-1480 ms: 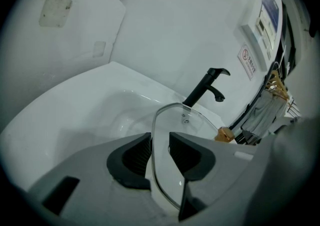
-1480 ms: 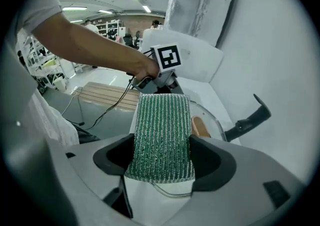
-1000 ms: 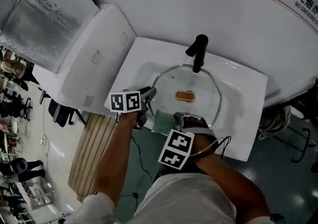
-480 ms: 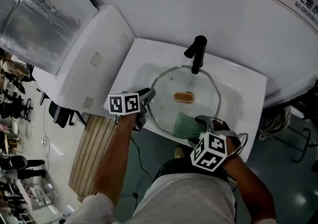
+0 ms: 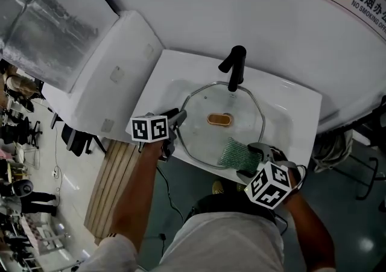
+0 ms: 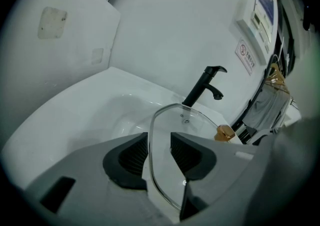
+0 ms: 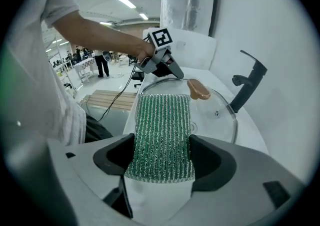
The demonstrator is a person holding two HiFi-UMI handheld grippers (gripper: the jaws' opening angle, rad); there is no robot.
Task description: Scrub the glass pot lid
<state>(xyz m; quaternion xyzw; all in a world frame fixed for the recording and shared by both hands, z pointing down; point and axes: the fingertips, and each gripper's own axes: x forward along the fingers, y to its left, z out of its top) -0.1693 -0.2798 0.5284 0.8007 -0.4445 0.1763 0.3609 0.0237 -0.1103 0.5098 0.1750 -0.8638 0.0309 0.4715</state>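
The glass pot lid (image 5: 202, 111) with a tan knob (image 5: 219, 120) lies tilted in the white sink (image 5: 289, 114), under the black faucet (image 5: 234, 66). My left gripper (image 5: 179, 117) is at the lid's left edge. In the left gripper view the metal rim (image 6: 150, 170) runs between the pads of this gripper (image 6: 159, 152), close to the left pad, with a gap to the right one. Its jaws have just been opening. My right gripper (image 5: 250, 159) is shut on a green scrub pad (image 5: 234, 152), which lies on the lid's front right part (image 7: 215, 120).
A white slanted panel (image 5: 108, 66) adjoins the sink on the left. A wooden pallet (image 5: 111, 174) lies on the floor below it. The wall rises right behind the faucet (image 7: 247, 84). A cable hangs from the left gripper (image 7: 172, 72).
My right gripper has slid the green scrub pad from the lid's front left across to its front right. The left gripper has stayed at the lid's left edge.
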